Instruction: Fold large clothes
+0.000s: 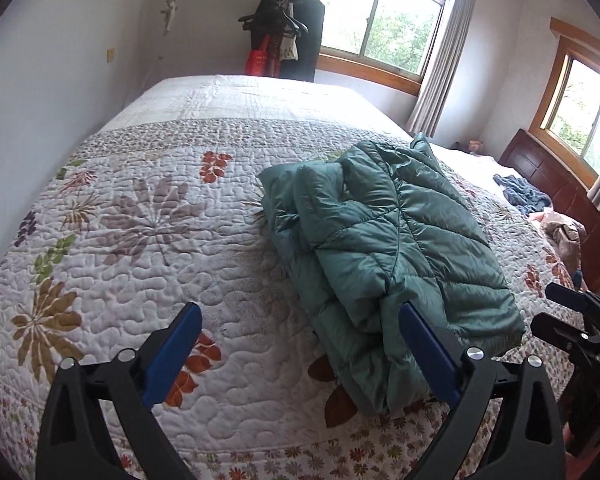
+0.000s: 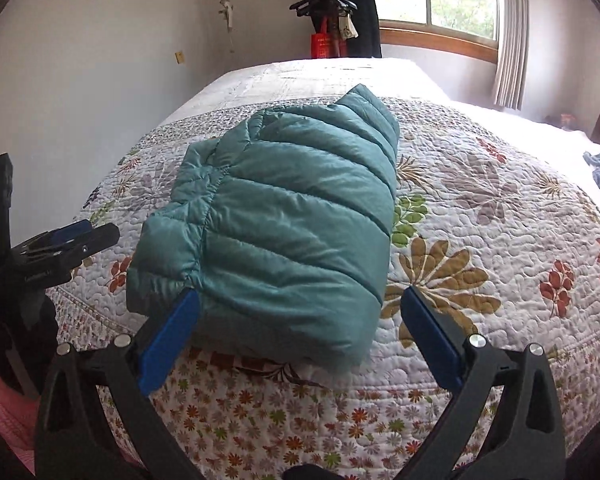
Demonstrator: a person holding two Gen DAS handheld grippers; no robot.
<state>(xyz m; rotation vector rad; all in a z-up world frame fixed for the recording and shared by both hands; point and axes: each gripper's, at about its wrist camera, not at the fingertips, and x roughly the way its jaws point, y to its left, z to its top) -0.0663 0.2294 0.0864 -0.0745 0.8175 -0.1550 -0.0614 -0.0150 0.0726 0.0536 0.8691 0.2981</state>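
Observation:
A teal quilted puffer jacket point(image 1: 384, 248) lies folded into a thick bundle on the floral quilt point(image 1: 140, 240) of a bed. In the right wrist view the jacket point(image 2: 284, 216) fills the middle, near the bed's front edge. My left gripper point(image 1: 300, 320) is open, held above the quilt to the left of the jacket's near end, nothing between its blue pads. My right gripper point(image 2: 300, 304) is open too, just before the jacket's near edge and holding nothing. Each gripper shows in the other's view: the right gripper point(image 1: 560, 316) at the right, the left gripper point(image 2: 76, 236) at the left.
A coat rack point(image 1: 288, 28) with dark clothes and a red bag stands behind the bed. Loose blue clothes point(image 1: 524, 192) lie at the far right by a wooden headboard point(image 1: 560, 192). A white wall runs along the left; windows with curtains point(image 1: 440, 52) at the back.

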